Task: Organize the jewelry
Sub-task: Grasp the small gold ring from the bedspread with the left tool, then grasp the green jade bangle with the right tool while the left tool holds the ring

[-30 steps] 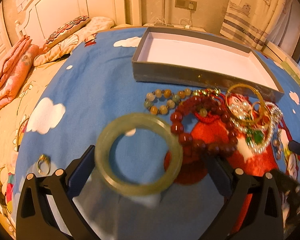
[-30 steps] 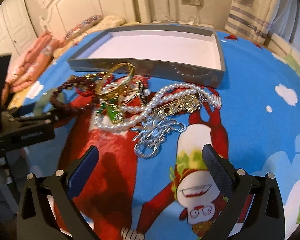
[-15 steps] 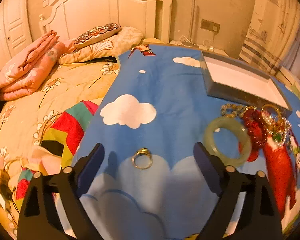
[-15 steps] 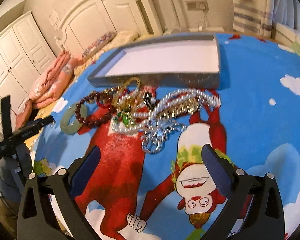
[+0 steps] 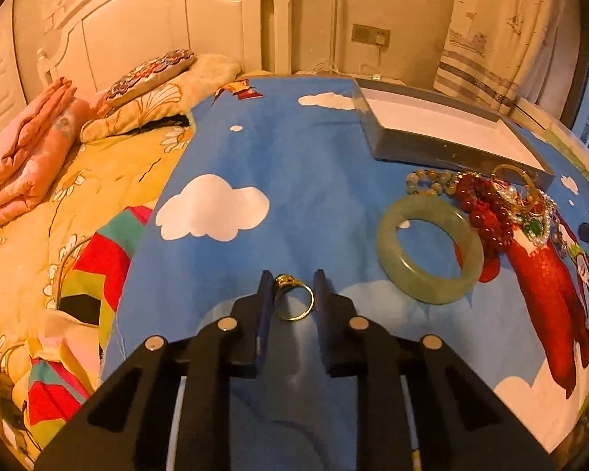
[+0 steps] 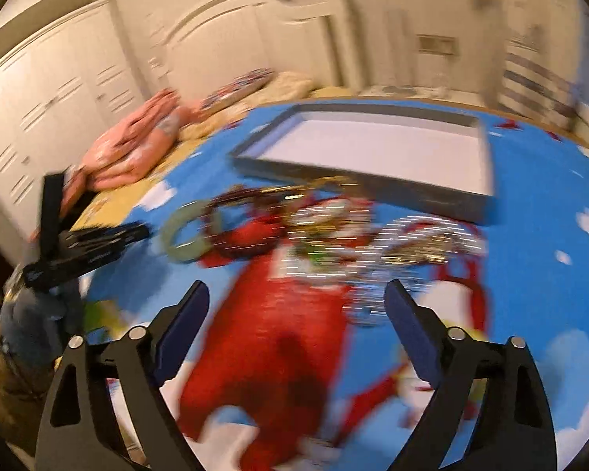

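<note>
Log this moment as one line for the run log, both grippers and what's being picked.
left gripper: closing around gold ring on blue blanket | right gripper: open, empty, view blurred | jade bangle: on blanket | tray: empty

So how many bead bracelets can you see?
2: a pale one by the box, and a red one right of the bangle. More may hide in the pile.

Bare blue blanket [image 5: 302,180] left of jade bangle [image 5: 430,249], tangled jewelry heap [image 5: 506,204] crowding grey box [image 5: 443,145] front wall
</note>
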Demonstrator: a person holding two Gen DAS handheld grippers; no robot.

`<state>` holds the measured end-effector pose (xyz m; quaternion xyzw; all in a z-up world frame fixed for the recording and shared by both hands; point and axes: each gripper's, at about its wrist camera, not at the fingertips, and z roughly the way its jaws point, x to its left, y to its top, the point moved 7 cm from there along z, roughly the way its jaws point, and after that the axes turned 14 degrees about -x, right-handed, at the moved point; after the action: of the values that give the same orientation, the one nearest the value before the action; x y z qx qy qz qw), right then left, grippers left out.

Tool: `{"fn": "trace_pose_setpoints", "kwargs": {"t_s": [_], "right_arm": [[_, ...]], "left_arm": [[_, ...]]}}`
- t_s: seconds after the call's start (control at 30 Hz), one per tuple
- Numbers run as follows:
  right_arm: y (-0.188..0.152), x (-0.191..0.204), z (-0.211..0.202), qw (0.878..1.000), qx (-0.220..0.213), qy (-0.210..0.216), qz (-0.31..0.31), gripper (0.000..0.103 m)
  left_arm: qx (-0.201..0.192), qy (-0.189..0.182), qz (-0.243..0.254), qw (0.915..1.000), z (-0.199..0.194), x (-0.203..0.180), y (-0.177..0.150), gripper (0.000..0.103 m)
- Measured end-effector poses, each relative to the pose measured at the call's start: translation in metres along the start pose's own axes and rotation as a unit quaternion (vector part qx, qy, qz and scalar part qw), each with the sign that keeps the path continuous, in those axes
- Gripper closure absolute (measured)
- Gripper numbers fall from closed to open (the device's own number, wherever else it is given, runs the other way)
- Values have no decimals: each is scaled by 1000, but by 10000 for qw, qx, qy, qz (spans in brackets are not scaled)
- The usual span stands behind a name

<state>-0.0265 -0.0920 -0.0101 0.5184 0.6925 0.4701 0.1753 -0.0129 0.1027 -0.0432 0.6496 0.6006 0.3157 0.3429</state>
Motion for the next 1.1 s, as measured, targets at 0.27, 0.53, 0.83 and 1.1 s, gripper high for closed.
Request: {"fn": "trace_pose_setpoints", "kwargs": {"t_s": [0.27,0.53,0.83,1.1], "right_arm": [[-7,35,20,9982,259,534,-130,26],[6,101,52,9851,343,1438,-873,52],[-3,133,134,9676,1090,1018,-2038,69],[-5,131,123,9676,1025,1468,-1780,87]], "left_arm": [[-240,-289,32,9993,-14,-21,9,83],[-371,-56,18,9993,-34,-11,9,83],[-369,227,-147,9990,-61,23,-1,83],[-382,129,-208,9990,-63,20,-4,83]]}}
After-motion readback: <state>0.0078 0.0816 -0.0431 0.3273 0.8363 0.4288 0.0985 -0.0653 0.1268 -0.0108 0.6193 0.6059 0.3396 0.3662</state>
